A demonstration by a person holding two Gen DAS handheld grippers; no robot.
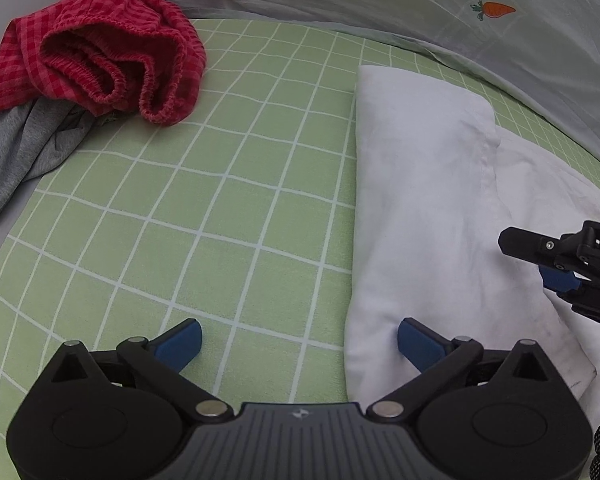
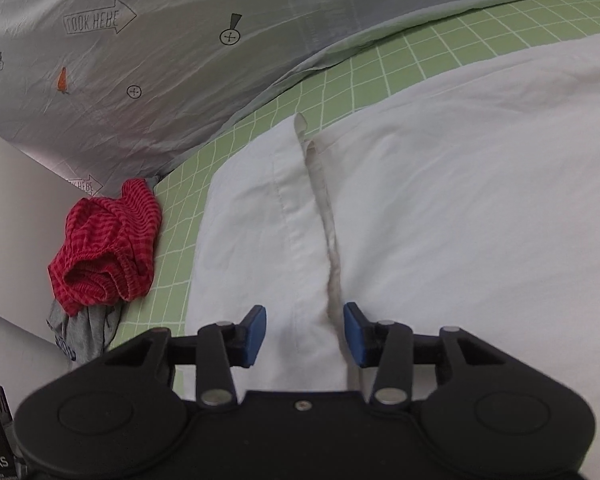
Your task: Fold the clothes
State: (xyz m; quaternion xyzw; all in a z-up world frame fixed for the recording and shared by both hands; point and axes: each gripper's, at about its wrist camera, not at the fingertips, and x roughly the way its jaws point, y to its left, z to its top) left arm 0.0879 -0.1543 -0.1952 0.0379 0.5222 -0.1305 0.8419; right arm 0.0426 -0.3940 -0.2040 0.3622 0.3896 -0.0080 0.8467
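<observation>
Green sheeting with a white grid (image 1: 228, 208) is covering the bed, and a pale grey duvet printed with carrots and arrows (image 2: 100, 80) is lying bunched along its far side. On the sheet a white garment (image 1: 420, 200) is lying flat, partly folded, with a stitched hem and a narrow fold running lengthwise through it in the right wrist view. At the bed's edge, well apart from the white garment, red checked shorts (image 1: 100, 52) with an elastic waistband are sitting crumpled on top of a grey garment (image 1: 24, 148).

The left tool (image 1: 300, 342) is standing wide, one blue pad over the bare sheet and the other over the white garment's edge, gripping nothing. The right tool (image 2: 305, 334) is standing narrower, its pads either side of the garment's central fold; whether they are pressing on the cloth I cannot tell.
</observation>
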